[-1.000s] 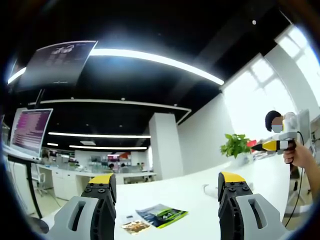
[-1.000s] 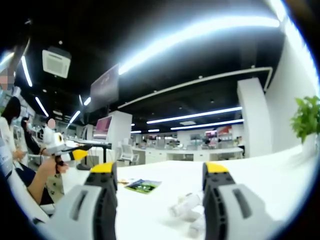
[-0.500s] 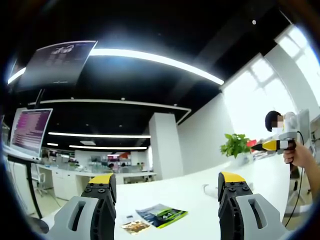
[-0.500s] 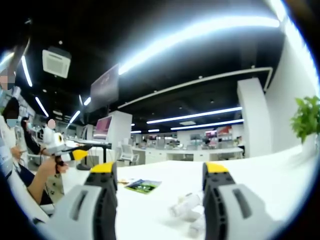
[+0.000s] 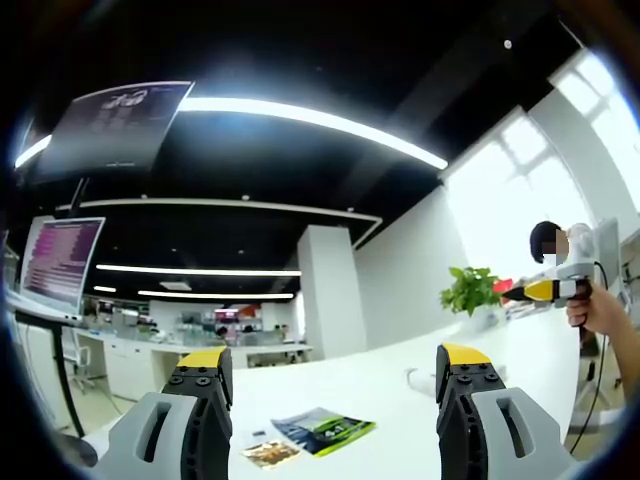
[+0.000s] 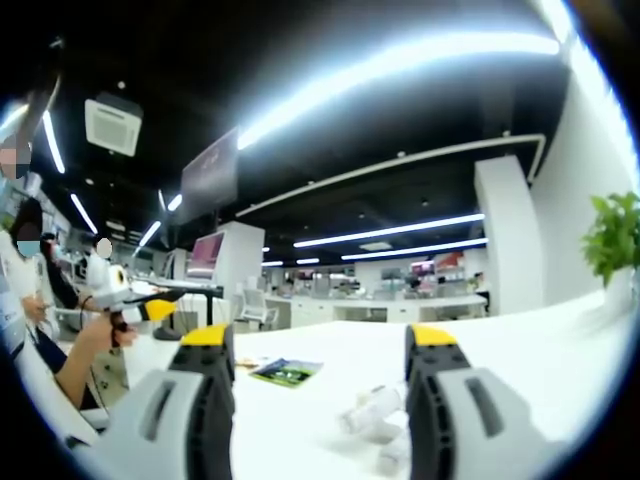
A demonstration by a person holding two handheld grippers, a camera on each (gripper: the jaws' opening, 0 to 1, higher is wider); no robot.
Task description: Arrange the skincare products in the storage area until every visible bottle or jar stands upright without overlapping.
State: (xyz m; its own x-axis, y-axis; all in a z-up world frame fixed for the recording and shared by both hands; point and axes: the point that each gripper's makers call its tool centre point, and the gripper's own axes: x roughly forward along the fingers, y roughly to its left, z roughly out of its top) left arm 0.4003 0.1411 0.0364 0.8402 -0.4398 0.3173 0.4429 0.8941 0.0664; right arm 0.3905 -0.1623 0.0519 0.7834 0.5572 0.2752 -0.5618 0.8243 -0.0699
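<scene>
Lying white bottles (image 6: 375,408) btwn right tool (image 6: 320,352), both tools (image 5: 333,360) wide; leaflet (image 5: 325,428) nearby.

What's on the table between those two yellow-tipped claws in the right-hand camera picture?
In the right gripper view, white bottles lie on their sides on the white table beside the right gripper's open jaws, with a green leaflet farther back.

Bench (image 6: 520,350) smooth, glossy white; leaflet (image 5: 325,430) at lower centre glossy printed paper; tongs (image 5: 328,385) matt grey plastic, yellow-tipped.
</scene>
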